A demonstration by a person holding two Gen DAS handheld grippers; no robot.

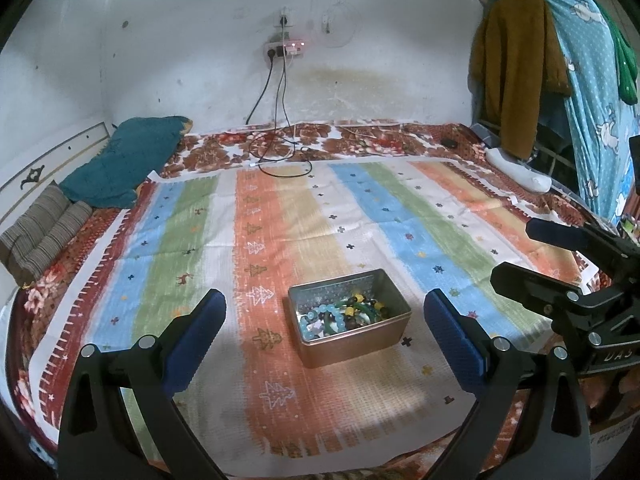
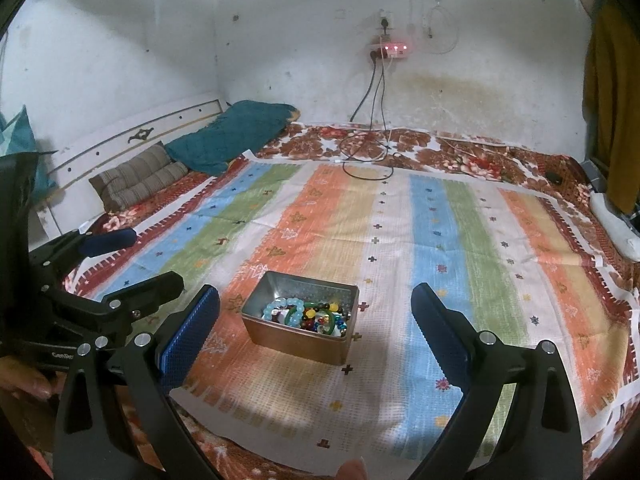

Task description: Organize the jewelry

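Note:
A small metal tin (image 1: 394, 322) stands on the striped bed cloth (image 1: 280, 208), holding several bead bracelets (image 1: 344, 314), light blue, green and mixed colours. In the right wrist view the tin (image 2: 296, 346) and bracelets (image 2: 308, 314) sit between the fingers' line. My left gripper (image 1: 325, 322) is open and empty, hovering in front of the tin. My right gripper (image 2: 315, 316) is open and empty too, also just short of the tin. Each gripper shows at the edge of the other's view: the right one (image 1: 516, 252), the left one (image 2: 154, 258).
A teal blanket (image 1: 124, 160) and a striped pillow (image 1: 40, 236) lie at the far left by the headboard. Black cables (image 1: 280, 152) trail from a wall socket onto the bed. Clothes (image 1: 516, 76) hang at the right. A white sock (image 1: 516, 168) lies near the right edge.

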